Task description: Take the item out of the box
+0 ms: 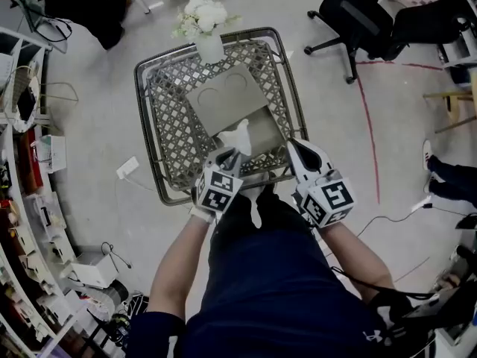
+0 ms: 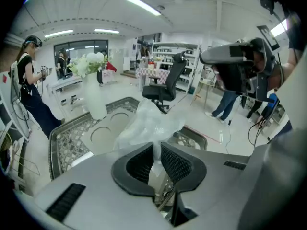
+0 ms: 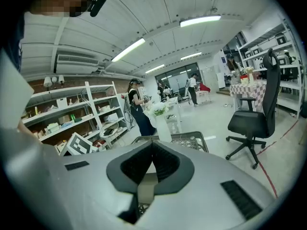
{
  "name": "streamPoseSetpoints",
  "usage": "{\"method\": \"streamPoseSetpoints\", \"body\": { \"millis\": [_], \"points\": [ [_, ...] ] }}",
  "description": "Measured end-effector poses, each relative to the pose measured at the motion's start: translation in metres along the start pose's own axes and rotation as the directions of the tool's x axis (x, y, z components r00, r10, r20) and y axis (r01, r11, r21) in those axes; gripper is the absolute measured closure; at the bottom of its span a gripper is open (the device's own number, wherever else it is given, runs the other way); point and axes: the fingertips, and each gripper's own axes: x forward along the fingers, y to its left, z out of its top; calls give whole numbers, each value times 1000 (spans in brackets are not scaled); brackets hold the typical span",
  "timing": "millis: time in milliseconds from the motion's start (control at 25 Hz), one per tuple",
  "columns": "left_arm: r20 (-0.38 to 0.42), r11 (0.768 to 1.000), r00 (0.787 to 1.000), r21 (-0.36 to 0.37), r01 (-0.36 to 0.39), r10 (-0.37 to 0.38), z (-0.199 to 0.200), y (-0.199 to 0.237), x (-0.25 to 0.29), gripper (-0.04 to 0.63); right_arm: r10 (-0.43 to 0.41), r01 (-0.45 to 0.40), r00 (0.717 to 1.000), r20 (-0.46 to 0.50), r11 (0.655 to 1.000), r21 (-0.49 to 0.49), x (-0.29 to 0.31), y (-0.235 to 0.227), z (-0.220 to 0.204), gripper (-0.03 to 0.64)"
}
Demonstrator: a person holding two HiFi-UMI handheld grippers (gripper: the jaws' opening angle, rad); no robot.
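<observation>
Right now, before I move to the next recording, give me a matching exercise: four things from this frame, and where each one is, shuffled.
Things:
1. plastic bag
2. vase
3. cardboard box
4. office chair

Places:
A. on the floor, beyond the table
B. pinched in the left gripper
C. lying on the mesh table
D. upright at the table's far edge

Pairs: 1-B, 2-D, 3-C, 4-A

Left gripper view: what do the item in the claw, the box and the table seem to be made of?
Item: thin plastic film, probably a bag; it is crumpled, glossy and see-through.
Box: likely cardboard; matt, flat, grey-brown.
Table: it looks like grey metal, an open lattice inside a tube rim.
</observation>
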Motion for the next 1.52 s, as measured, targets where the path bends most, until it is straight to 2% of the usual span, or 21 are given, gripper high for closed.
{"method": "streamPoseSetpoints", "body": {
  "millis": [360,680,1240,1520],
  "points": [
    [140,999,990,-41,-3,9,50,-3,-49,537,23,-23,999,23,1000,-4,0,5,18,615],
    [272,998,962,-62,1,16,88,-5,-94,537,36,-36,998,61,999,8,1,11,37,615],
    [408,998,913,-62,-7,31,132,-9,-156,537,35,-41,991,131,998,42,-1,15,80,615],
    [460,999,888,-54,1,24,149,-16,-174,537,36,-43,990,134,998,52,-10,16,86,615]
  ]
}}
